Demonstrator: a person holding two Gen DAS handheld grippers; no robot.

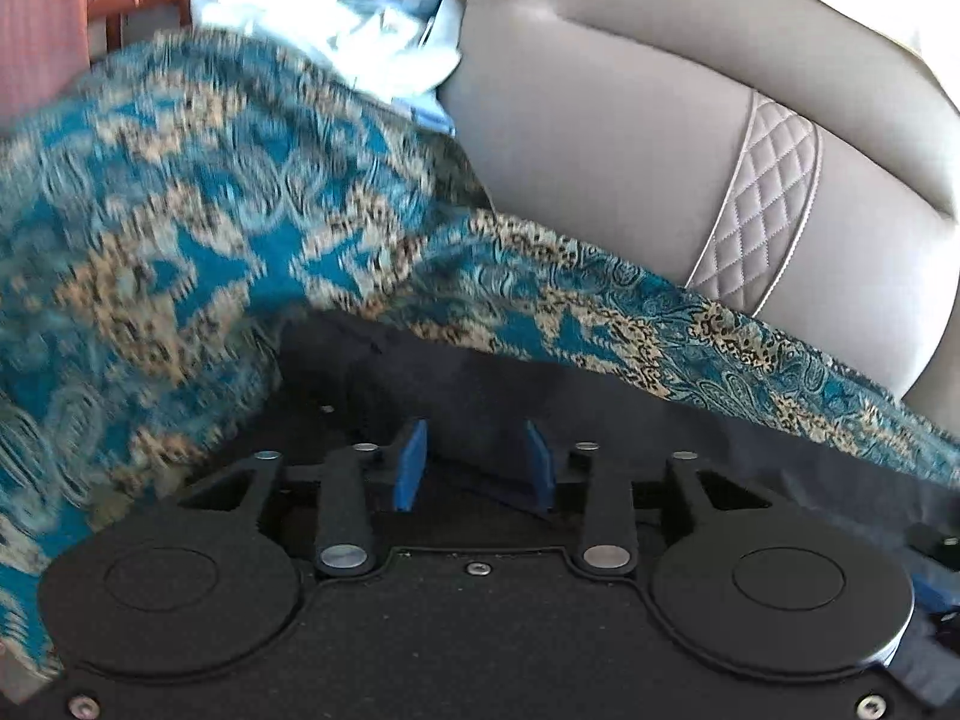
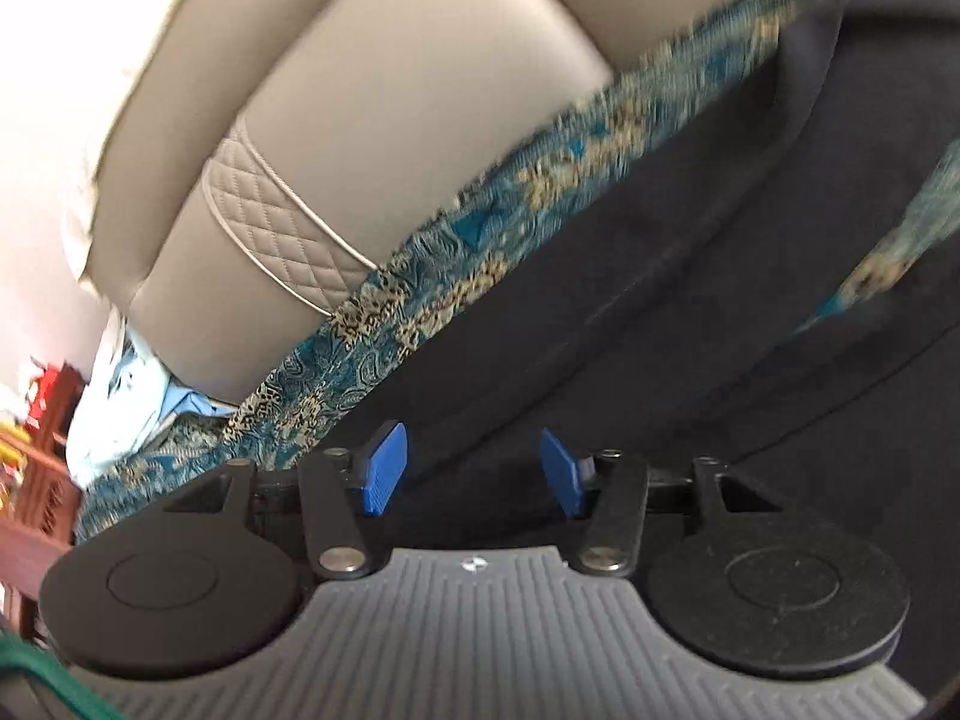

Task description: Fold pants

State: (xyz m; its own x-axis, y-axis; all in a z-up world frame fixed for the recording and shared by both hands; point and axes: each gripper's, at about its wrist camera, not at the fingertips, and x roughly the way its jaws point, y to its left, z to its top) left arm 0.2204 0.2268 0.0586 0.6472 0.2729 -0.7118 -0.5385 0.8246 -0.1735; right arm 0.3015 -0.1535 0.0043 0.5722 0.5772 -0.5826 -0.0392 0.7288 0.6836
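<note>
On patterned teal throw (image 1: 180,228) over grey sofa (image 1: 630,120): dark pants (image 2: 690,300). Left gripper (image 1: 477,468) and right gripper (image 2: 474,468) both spread wide, gripping nothing. No containers visible.

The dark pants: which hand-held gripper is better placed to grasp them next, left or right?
Probably the right hand-held gripper. It is open, and the dark pants fill most of the view ahead of it. The left hand-held gripper is also open but faces mostly the patterned blue cover.
</note>
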